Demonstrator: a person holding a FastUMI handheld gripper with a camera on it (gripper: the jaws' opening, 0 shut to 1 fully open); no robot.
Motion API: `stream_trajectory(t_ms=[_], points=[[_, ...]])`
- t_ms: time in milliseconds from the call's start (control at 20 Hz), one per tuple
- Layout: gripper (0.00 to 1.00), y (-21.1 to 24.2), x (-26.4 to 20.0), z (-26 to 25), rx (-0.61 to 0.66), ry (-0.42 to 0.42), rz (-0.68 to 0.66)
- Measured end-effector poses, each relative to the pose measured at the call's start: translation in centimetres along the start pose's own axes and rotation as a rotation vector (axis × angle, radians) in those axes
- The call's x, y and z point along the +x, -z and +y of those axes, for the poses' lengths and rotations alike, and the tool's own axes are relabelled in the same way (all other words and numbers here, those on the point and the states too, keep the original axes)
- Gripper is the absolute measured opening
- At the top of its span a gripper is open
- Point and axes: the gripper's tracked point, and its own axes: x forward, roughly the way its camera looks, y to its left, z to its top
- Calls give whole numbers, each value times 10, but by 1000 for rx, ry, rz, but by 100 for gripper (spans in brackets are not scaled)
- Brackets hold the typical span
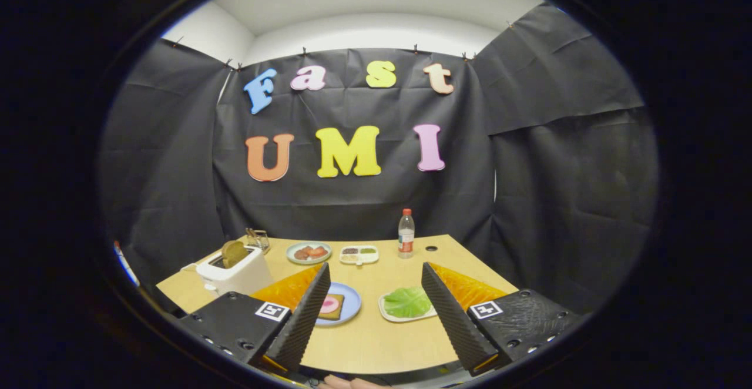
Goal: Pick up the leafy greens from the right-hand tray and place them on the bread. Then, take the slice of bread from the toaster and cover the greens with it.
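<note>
Green leafy greens (407,302) lie on a white tray (385,312) between the wide-open, empty tongs (376,312); bread (234,252) stands in the toaster (238,274).

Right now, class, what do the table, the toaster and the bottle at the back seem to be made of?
Table: looks like pale wood or laminate, smooth and matte.
Toaster: white, faintly glossy shell, probably plastic.
Bottle: see-through body with a red cap, likely plastic.
The tongs hang open above the table, holding nothing.
</note>
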Motion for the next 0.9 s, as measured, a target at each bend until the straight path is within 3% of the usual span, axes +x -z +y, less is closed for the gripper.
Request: stream_trajectory(t_ms=[350,650,900], points=[[95,35,70,-13,-47,22,78],[96,123,178,-53,-62,68,319],[96,177,241,-74,-132,97,429]])
